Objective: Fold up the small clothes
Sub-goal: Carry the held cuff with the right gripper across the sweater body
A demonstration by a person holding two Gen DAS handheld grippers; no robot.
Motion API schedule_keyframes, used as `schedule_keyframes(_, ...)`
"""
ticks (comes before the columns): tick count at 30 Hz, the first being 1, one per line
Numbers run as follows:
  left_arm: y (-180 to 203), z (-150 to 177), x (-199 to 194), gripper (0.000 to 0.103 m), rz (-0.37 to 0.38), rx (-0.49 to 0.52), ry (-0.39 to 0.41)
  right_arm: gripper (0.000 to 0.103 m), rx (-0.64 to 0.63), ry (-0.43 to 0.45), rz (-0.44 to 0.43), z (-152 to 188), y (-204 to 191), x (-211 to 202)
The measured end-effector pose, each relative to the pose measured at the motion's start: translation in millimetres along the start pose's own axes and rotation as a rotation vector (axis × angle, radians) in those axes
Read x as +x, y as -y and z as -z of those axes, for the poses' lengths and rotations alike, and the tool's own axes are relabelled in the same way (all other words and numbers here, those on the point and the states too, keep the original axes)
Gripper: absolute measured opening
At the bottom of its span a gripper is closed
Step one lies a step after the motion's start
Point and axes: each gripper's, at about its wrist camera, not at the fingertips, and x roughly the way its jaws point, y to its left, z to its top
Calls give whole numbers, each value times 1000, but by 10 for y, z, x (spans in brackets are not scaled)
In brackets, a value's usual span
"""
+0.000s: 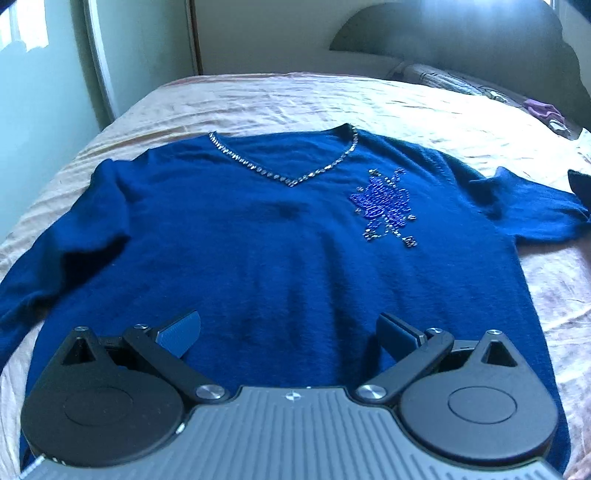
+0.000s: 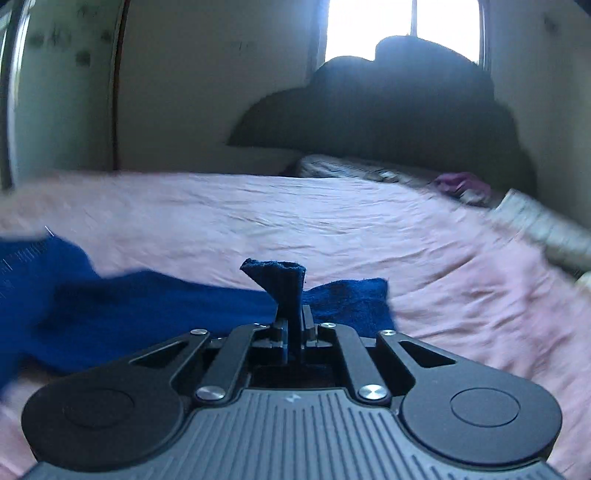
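Bright daylight pours through the window (image 2: 402, 27) and glares white behind the dark headboard (image 2: 388, 110). The right wrist view is smeared with blur, mostly at its sides. The bed (image 1: 295, 99) looks sharper, but its edges bend.

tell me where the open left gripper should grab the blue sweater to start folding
Probably the end of the sleeve lying flat at the left edge of the blue sweater, coming in from the outer side. The left gripper is open above the hem, and the right gripper already pinches the opposite sleeve end.

A home bedroom: a bed (image 1: 295, 99) with pink sheet, dark headboard (image 2: 388, 110) and pillow (image 2: 351, 166).
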Motion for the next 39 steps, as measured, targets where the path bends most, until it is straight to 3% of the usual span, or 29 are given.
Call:
schedule_keyframes(4, -74, 21, 58, 103, -12, -21, -18, 6, 82, -3, -136, -51, -184, -58)
schedule_keyframes(6, -92, 33, 67, 103, -69, -32, -14, 6, 95, 0, -197, -71, -343, -104)
schedule_keyframes(9, -121, 39, 64, 103, -58, -32, -5, 6, 104, 0, -286, -94, -575, -152)
schedule_keyframes(15, -135, 64, 60, 103, -72, -29, 8, 6, 78, -19, -384, -110, -1046, -166)
schedule_keyframes(18, -136, 76, 50, 103, -115, -14, 23, 6, 73, -32, -416, -117, -1220, -140)
schedule_keyframes(34, -335, 151, -35, 103, -150, -3, 60, 6, -10, -63, -501, -268, -2074, -90)
schedule_keyframes(39, -355, 194, -74, 103, -283, 48, 106, 6, -25, -76, -527, -304, -2323, -45)
